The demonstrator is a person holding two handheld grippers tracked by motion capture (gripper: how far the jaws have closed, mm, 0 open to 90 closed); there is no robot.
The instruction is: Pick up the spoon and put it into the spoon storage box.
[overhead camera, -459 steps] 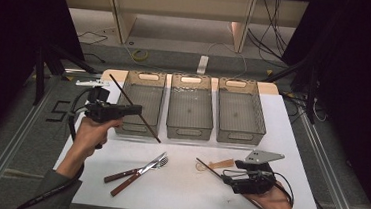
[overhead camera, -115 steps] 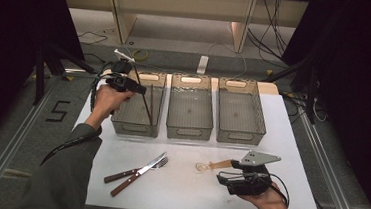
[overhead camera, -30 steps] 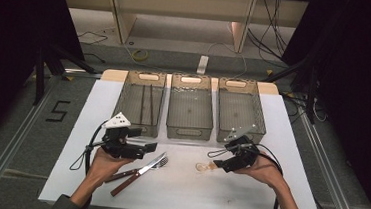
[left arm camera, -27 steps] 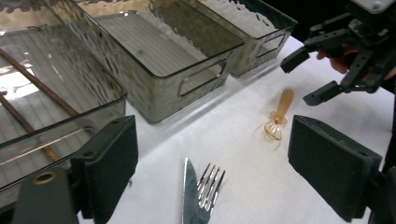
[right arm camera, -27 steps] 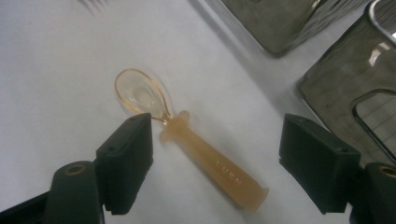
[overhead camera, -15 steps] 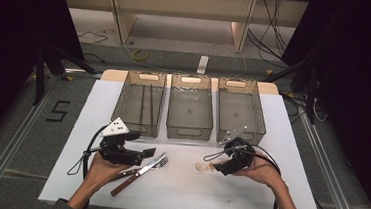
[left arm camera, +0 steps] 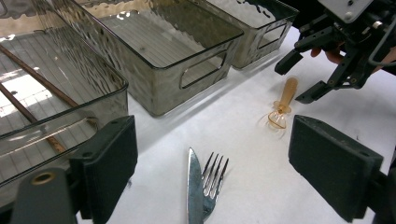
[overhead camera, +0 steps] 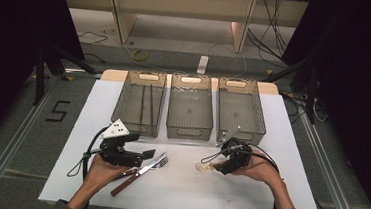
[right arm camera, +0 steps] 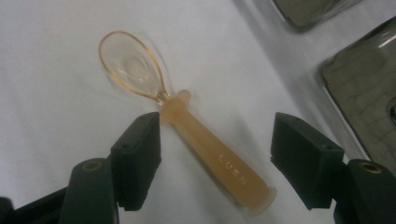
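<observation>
- Right tongs (right arm camera: 215, 163): spread, jaws just closing in astride the handle of the spoon (right arm camera: 187, 126), pads not yet pressing; placed for a pinch.
- Spoon: flat on the desk (overhead camera: 186, 195), before the right bin (overhead camera: 240, 111).
- Left tongs (left arm camera: 212, 172): spread, empty, poised over knife (left arm camera: 194, 186) and fork (left arm camera: 212, 179), left of the spoon.

Right gripper (right arm camera: 215, 158) lower, jaws just closing around the spoon (right arm camera: 187, 121) handle.

Both hands rest low on the table, left gripper (overhead camera: 145, 155) fingers spread wide, right gripper (overhead camera: 215, 163) fingers closing.
</observation>
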